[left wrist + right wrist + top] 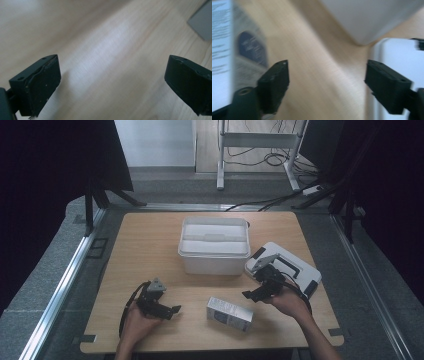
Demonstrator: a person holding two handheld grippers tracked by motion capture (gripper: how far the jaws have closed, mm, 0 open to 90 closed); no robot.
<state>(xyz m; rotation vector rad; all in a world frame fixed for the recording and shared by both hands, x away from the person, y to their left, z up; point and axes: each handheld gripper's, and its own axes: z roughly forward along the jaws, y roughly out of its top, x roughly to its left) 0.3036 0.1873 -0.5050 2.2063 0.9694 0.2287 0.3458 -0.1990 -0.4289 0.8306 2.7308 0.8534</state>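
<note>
My left tongs (170, 310) hung released over the bare surface (150, 245). The small carton (229, 313) lay flat between my hands. My right tongs (250, 294), released just beside it, risked knocking it askew.

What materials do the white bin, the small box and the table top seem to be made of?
White bin: probably plastic, matt and slightly translucent, with a moulded rim and smooth walls.
Small box: likely printed cardboard, with sharp folded edges and text panels on its sides.
Table top: wood or a wood-look laminate, pale with fine grain lines and a soft sheen; which one cannot be told.
</note>
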